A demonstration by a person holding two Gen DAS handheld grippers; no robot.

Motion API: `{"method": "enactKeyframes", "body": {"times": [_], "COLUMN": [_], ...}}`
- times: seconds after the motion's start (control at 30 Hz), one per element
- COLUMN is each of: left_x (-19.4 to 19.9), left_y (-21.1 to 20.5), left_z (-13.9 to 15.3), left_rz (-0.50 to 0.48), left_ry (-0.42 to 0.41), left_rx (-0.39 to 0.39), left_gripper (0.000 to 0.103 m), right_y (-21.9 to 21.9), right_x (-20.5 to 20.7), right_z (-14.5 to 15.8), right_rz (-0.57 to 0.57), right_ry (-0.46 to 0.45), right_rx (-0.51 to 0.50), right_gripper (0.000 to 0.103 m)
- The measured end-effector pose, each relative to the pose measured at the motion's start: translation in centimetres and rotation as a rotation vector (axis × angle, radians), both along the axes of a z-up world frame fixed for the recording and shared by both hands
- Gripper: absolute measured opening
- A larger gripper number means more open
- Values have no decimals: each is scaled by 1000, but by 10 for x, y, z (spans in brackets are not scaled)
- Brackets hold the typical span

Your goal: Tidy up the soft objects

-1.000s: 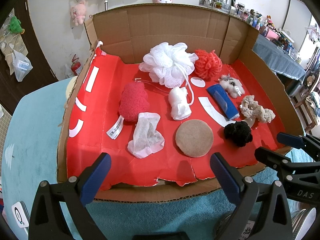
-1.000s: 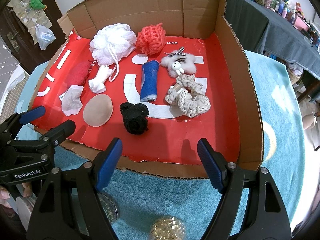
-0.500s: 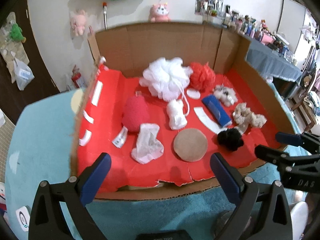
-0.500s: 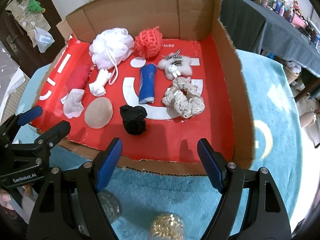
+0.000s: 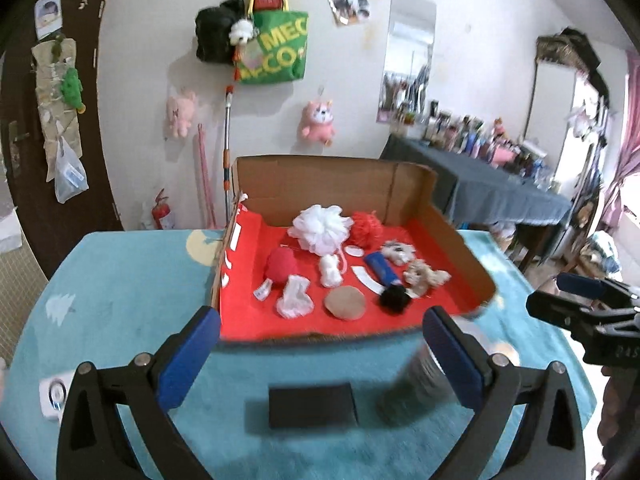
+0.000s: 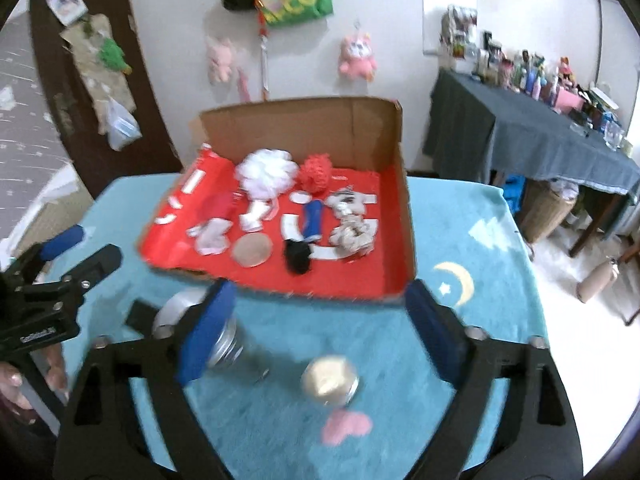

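Observation:
A cardboard box (image 5: 460, 236) with a red floor holds several soft objects: a white mesh puff (image 5: 322, 229), an orange-red puff (image 5: 366, 229), a red sponge (image 5: 282, 266), a tan round pad (image 5: 344, 304), a black pompom (image 5: 394, 298), a blue roll (image 5: 382, 268) and a cream scrunchie (image 5: 426, 276). My left gripper (image 5: 320, 352) hangs open above the teal cloth, short of the box, holding nothing. My right gripper (image 6: 318, 324) also stands back from the box (image 6: 406, 216); its jaws are opening with nothing gripped between them.
On the teal tablecloth (image 5: 120, 280) in front of the box lie a black flat rectangle (image 5: 312, 404), a metal tin (image 6: 192, 320) and a gold-lidded jar (image 6: 330, 380). A dark-clothed side table (image 6: 540, 136) with bottles stands at the right. A door (image 5: 44, 120) is at the left.
Both grippers have pulled back and up from the box, which now looks smaller and farther. The right jaws stand wider apart. The objects in the box have not moved.

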State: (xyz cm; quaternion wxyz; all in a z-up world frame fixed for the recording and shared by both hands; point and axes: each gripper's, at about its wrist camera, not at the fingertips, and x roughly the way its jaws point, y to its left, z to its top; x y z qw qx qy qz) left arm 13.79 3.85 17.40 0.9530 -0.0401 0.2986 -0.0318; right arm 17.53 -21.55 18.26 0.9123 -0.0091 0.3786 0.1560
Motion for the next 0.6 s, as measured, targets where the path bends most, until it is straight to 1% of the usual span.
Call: {"method": "enactKeyframes", "body": {"times": [0.07,0.13,0.23,0.27,0.33,0.4,0.47,0.57,0.6], "left_x": [-22,-39,-52,-55,-56,-58,-56,-54,-52], "left_y": [-3,-8,-18,-22,-25,-27,-29,-29,-29], "left_z": [-8,-22,-43,-55,-72,-86,-103,-122,-127], "left_rz": [-6,-2,-15,-15,-15,-21,-4,15,20], "left_ry": [-26,-30,-13,2,35,61,94,133,152], "left_rx": [-20,-24,1,11,15,12,27,49,53], "left_gripper": [103,103,103,103,103,103,103,103,103], "right_y": [-3,-5,-4,-5,-2,0,2,-1,-3], "right_x": [-32,-54,-79,-85,-93,-93,-93,-88,-88], "right_z": [-3,-11,-31,-38,-60,-81,-101,-129,-133], "right_rz": [3,-2,-21,-27,-26,-26,-36,-54,-61], "right_ry": [-59,-88,-120,-122,-107,-72,-38,26,35], "right_rx": [14,12,-18,-29,-41,-58,-85,-78,-79], "right_gripper": [96,96,97,97,97,96,96,96,96]}}
